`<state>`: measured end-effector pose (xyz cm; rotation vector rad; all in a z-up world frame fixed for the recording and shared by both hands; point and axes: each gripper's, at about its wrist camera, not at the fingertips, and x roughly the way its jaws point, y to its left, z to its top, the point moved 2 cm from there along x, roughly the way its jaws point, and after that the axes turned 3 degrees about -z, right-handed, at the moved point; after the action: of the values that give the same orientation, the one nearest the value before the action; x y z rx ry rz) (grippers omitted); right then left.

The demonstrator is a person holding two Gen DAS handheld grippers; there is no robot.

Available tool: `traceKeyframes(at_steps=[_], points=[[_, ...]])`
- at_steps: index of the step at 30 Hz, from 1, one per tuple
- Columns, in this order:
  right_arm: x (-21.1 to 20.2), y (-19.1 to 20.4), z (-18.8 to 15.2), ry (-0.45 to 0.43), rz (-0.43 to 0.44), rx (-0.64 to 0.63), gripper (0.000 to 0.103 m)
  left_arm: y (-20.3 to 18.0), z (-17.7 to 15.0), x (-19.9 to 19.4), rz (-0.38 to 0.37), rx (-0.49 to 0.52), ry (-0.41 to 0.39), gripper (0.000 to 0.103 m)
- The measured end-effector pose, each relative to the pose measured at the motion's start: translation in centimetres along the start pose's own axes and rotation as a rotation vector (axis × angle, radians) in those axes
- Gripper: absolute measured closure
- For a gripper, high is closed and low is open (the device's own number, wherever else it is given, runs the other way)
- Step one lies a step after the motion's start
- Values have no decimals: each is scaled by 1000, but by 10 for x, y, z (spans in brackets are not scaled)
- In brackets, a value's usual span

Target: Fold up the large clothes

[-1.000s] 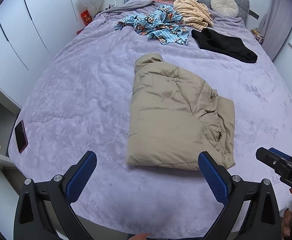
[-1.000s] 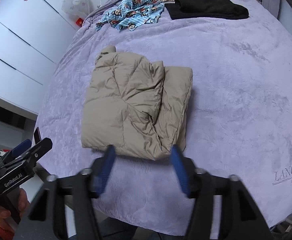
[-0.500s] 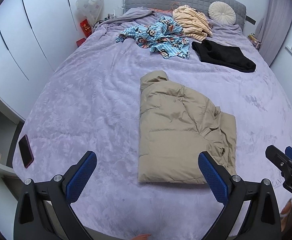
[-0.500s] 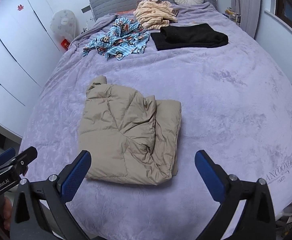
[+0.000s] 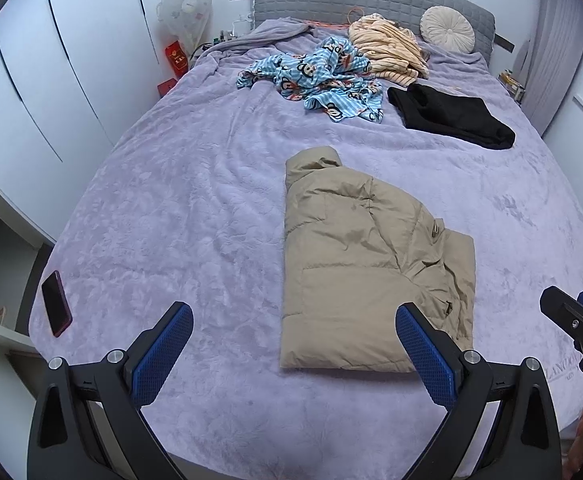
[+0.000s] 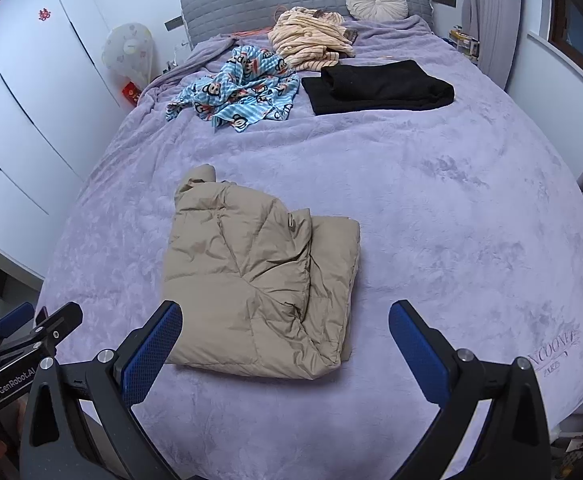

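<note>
Lilac bedspread, folded tan jacket beyond both grippers' spread fingers, untouched.

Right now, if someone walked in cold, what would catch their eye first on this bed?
The folded tan jacket lies alone mid-bed on the purple blanket, just ahead of the open left gripper and right gripper, which touch nothing. Behind it, near the headboard, sit a rumpled blue monkey-print garment, a striped peach one and a folded black one. A phone lies at the blanket's left edge.
</note>
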<state>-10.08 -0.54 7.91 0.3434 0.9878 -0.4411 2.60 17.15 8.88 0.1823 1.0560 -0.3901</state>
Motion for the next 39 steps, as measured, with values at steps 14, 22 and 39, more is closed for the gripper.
traceKeyframes(at_steps=[14, 22, 39], points=[[0, 1, 0, 0, -3, 1, 0, -1, 1, -1, 8, 2, -5, 2], [0, 0, 1, 2, -1, 0, 0, 0, 1, -1, 9, 2, -3, 2], [0, 1, 0, 5, 0, -4, 0, 0, 2, 0, 8, 1, -3, 2]])
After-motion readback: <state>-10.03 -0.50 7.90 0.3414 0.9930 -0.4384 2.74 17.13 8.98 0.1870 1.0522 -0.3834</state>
